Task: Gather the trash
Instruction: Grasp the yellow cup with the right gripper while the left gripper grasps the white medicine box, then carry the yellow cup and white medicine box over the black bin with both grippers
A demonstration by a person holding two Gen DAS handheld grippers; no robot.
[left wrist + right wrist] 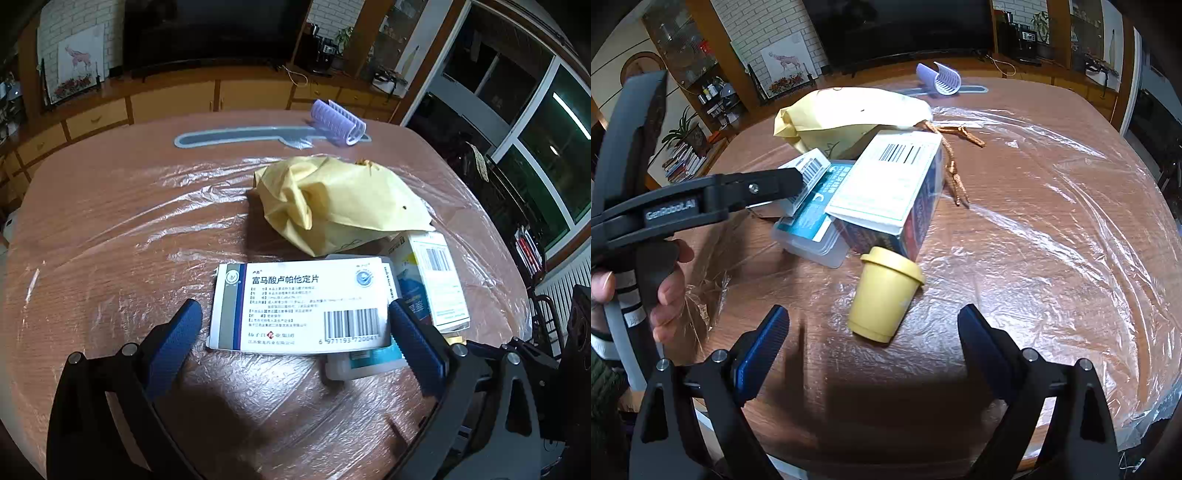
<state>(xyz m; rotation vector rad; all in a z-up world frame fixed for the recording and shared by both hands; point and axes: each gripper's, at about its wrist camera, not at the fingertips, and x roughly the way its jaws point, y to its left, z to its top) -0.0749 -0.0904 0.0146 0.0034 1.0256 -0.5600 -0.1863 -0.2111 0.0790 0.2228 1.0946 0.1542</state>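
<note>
A white medicine box (pixel 303 306) with a barcode lies flat on the film-covered round table (pixel 110 240). My left gripper (pixel 295 308) stands open astride it, with a thin gap at the left pad. In the right wrist view one of that gripper's black fingers (pixel 764 186) reaches over the same box (pixel 809 171). A small yellow cup (pixel 882 295) rests tilted, rim away, just ahead of my open right gripper (pixel 875 314), untouched. A crumpled yellow paper bag (pixel 332 199) lies behind the boxes.
A second carton (pixel 890 184) leans on a clear plastic case with a teal label (pixel 812 229). Brown twigs (pixel 955 173) lie right of it. A purple hair roller (pixel 338 122) and a flat blue-grey piece (pixel 236 136) sit at the far edge. A hand (pixel 668 291) holds the left gripper.
</note>
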